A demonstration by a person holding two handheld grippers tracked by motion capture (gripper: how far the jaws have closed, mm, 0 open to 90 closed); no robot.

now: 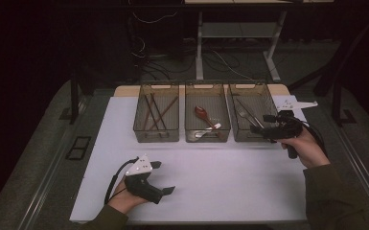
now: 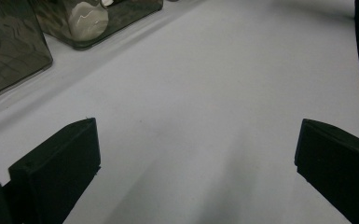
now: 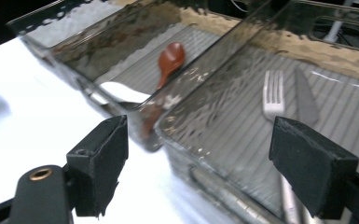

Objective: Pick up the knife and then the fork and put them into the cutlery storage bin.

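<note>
Nearest, the left gripper (image 1: 160, 176) rests idle on the white table (image 1: 230, 182), jaws wide and empty. Farther on, the right gripper (image 1: 264, 127) hangs at the right bin (image 3: 224, 140), jaws apart with nothing between them. The fork (image 3: 273, 95) lies inside beside a knife (image 3: 305, 95), so the drop-off looks done; next likely calls for drawing clear of the bin wall. Beyond it, the middle bin (image 1: 207, 117) holds a red spoon (image 3: 170, 60), the far bin (image 1: 156, 117) chopsticks (image 1: 154, 112).

Olive sleeves (image 1: 333, 201), black cabled grippers
</note>
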